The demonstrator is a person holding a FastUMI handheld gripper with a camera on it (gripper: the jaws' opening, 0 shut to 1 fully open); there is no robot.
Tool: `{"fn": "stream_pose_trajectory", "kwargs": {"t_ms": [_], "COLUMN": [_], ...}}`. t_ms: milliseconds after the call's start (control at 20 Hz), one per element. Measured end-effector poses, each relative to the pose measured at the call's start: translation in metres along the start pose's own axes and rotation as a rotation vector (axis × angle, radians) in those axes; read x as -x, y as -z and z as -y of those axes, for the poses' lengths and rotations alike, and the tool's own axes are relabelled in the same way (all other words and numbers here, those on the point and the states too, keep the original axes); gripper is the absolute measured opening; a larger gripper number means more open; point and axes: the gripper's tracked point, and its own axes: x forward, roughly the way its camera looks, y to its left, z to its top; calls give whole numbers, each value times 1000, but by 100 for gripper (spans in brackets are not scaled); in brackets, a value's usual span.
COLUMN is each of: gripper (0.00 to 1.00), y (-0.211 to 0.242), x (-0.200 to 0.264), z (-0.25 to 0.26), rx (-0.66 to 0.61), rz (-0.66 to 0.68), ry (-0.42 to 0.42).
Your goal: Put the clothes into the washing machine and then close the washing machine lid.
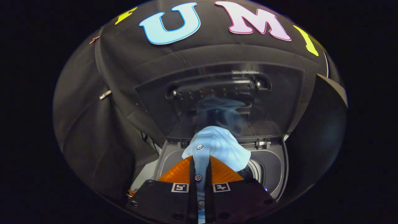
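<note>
Hand-held gripper (pixel 200 174) clamps one blue shirt (pixel 217 147) above open washing machine (pixel 273 168); lid (pixel 217 99) raised.

The tool (pixel 199 177) is built from two flat dark plates lying side by side, parted by a narrow slot. Each plate carries a small square white marker with a black block pattern near its inner front corner, one at 11 o'clock of the slot, the other at 1 o'clock. Round screw heads dot the plates' outer corners and lower edges. Ahead of the plates, toward 12 o'clock, the two fingers (pixel 178 172) are ribbed and taper to rounded tips.
</note>
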Motion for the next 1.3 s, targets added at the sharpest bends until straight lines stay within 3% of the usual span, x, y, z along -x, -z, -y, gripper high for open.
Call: {"fn": "stream_pose_trajectory", "kwargs": {"t_ms": [300, 450, 500, 650, 900, 1300], "gripper": [17, 52, 58, 100, 100, 99], "y": [14, 16, 16, 15, -2, -96], "x": [-19, -18, -19, -14, 3, 90], "z": [17, 33, 35, 40, 32, -1], "rx": [-17, 3, 2, -28, -62, 127], "rz": [-15, -10, -6, 5, 74, 417], "ry": [47, 144, 160, 198, 153, 113]}}
